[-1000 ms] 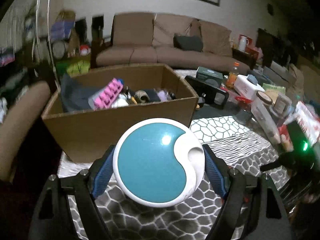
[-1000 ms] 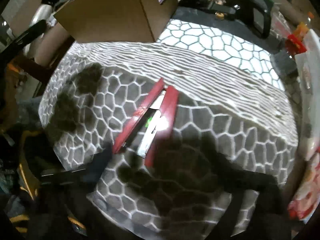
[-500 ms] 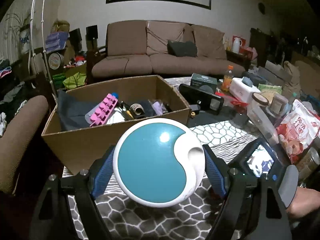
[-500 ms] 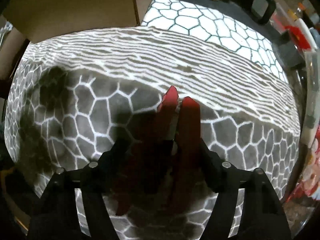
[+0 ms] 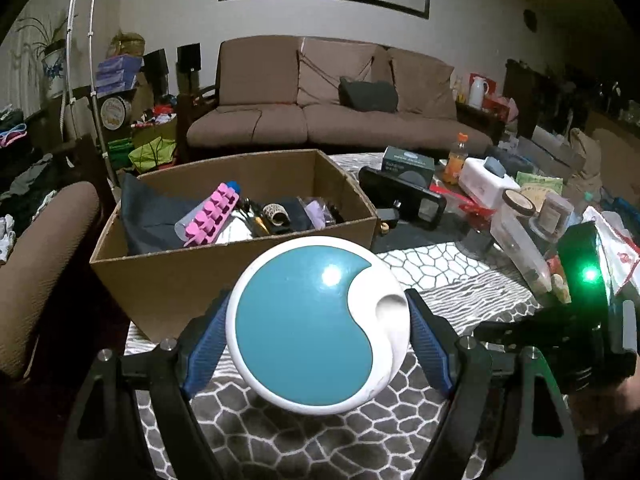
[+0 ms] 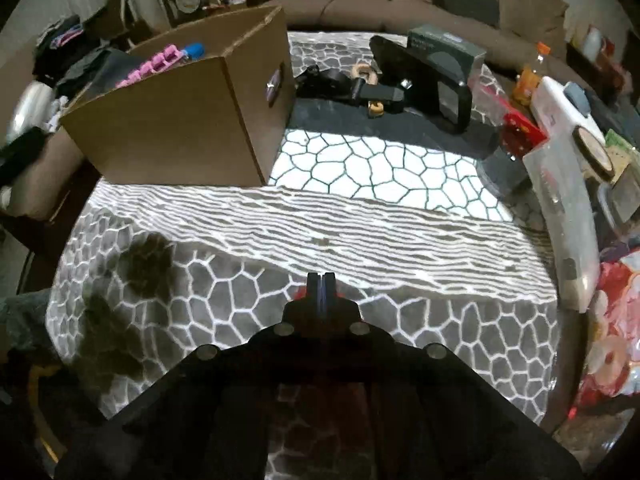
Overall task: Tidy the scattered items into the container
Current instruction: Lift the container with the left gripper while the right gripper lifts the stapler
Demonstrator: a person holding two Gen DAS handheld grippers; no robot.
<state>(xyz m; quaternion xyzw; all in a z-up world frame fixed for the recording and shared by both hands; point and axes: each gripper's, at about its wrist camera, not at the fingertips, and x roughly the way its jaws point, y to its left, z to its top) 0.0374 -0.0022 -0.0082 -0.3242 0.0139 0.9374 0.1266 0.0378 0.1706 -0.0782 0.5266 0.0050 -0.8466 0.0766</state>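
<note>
My left gripper is shut on a round white and teal disc and holds it above the patterned tablecloth, just in front of the cardboard box. The box holds a pink tray and several other items. My right gripper is shut, its fingers pressed together above the tablecloth; a sliver of red shows beside the fingers, and I cannot tell if the red item is held. The box stands at the far left in the right wrist view. The right gripper's body shows in the left wrist view.
A black stand, a dark green box, an orange bottle, a white case, jars and snack bags crowd the table's back and right. A brown sofa stands behind. An armchair arm is at left.
My right gripper closed over the red item and lifted and tilted up from the cloth; the item is now mostly hidden. My left gripper rose with the disc and sees further into the box.
</note>
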